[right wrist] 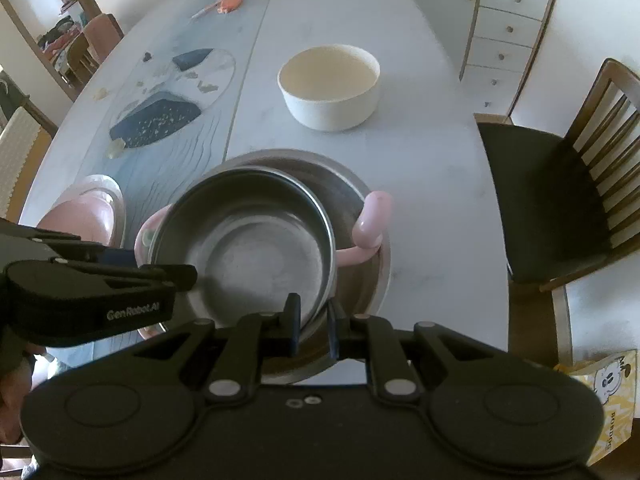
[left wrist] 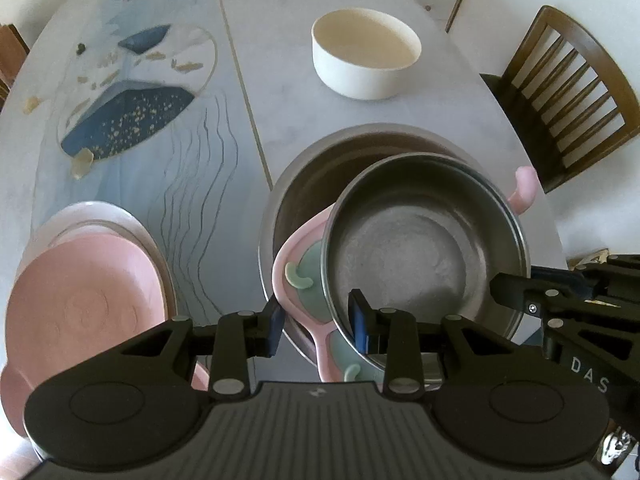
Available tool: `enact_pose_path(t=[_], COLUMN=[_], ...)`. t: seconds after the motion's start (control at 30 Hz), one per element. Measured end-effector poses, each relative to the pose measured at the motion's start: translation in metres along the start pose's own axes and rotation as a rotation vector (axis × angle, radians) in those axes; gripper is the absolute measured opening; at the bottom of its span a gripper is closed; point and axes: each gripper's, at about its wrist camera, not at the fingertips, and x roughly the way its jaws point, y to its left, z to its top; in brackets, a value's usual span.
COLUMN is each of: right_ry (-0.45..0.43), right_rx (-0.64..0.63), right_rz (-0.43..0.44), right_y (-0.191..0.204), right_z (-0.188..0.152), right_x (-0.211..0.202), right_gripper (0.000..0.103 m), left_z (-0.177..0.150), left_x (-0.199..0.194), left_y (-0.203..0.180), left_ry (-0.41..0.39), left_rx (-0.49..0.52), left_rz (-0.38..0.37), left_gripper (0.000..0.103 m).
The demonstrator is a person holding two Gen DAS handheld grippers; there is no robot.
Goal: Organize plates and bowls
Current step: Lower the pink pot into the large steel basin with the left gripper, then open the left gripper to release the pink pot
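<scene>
L gripper [left wrist: 318, 326] clamps small steel bowl [left wrist: 424, 248] + pink dish [left wrist: 298, 276] rims | R gripper [right wrist: 314, 326] pinches bowl rim | risk: tilted nest in big bowl [left wrist: 320, 168], could slip/clang

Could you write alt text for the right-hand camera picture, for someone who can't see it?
A hand-held right gripper pinches the near rim of a small steel bowl, which sits on a pink silicone dish inside a larger steel bowl on a pale table. The left gripper reaches in from the left; a white bowl stands farther back.
</scene>
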Motion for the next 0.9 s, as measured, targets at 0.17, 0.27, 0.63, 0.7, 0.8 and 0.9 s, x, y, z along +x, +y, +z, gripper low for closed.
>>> enact_pose_path(t=[0.17, 0.27, 0.63, 0.7, 0.8, 0.9], right_ry=[0.018, 0.019, 0.012, 0.006, 0.004, 0.009], right_rx=[0.011, 0.016, 0.034, 0.043, 0.049, 0.046], right_rz=[0.009, 0.007, 0.003, 0.001, 0.006, 0.012], right_y=[0.000, 0.000, -0.003, -0.004, -0.008, -0.011], right_z=[-0.001, -0.001, 0.003, 0.004, 0.005, 0.006], right_x=[0.004, 0.004, 0.000, -0.002, -0.005, -0.007], right_gripper=[0.014, 0.014, 0.013, 0.013, 0.012, 0.016], left_z=[-0.004, -0.005, -0.003, -0.001, 0.001, 0.004], left_x=[-0.002, -0.003, -0.032, -0.036, -0.037, -0.039], left_y=[0.005, 0.011, 0.019, 0.020, 0.021, 0.022], left_ry=[-0.003, 0.003, -0.059, -0.074, -0.085, -0.097], left_rx=[0.007, -0.003, 0.040, 0.049, 0.049, 0.047], left_rz=[-0.026, -0.067, -0.102, -0.100, -0.093, -0.092], left_gripper=[0.034, 0.035, 0.036, 0.036, 0.036, 0.036])
